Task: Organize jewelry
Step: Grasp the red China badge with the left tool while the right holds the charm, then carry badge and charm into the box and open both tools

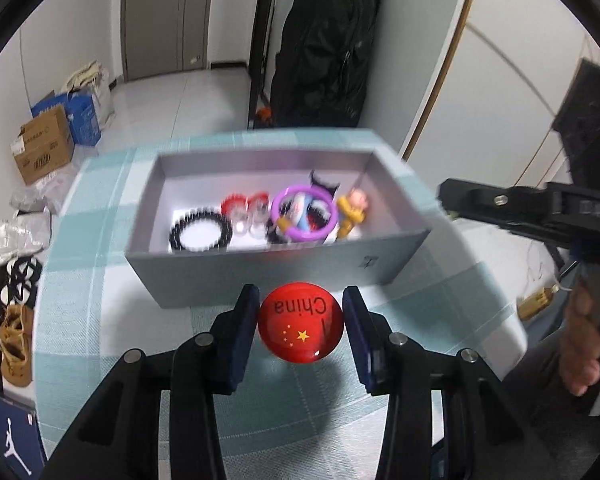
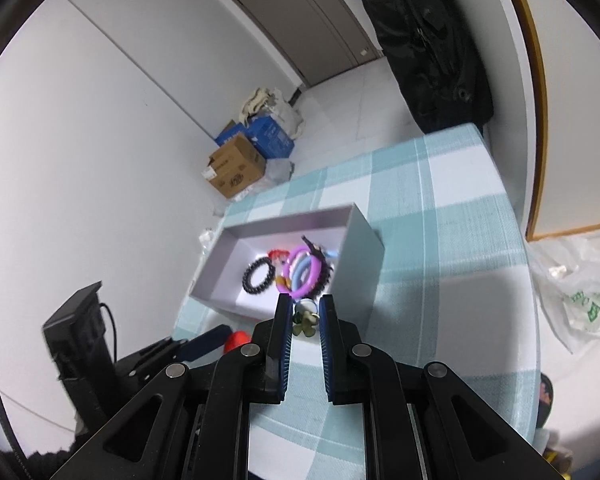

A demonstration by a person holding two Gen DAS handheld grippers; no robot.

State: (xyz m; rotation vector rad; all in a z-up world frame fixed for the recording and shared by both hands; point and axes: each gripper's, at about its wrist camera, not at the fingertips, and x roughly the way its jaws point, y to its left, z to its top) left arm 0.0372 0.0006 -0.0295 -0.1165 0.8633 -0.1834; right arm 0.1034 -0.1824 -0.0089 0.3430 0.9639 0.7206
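Grey box point(image 1: 284, 276) sits on the checked tablecloth point(image 1: 112, 320), long axis across your left view, bracelets inside. Your left gripper point(image 1: 301, 322) has a red "China" badge point(image 1: 301, 328) between spread fingers, text upside down; contact unclear. Your right gripper point(image 2: 305, 316) pinches a small green charm point(image 2: 305, 322) over the box's near wall.

A lived-in home room.
Grey entry door point(image 1: 166, 16) at eleven o'clock, brown cardboard box point(image 1: 44, 148) on white tiled floor point(image 1: 204, 96).
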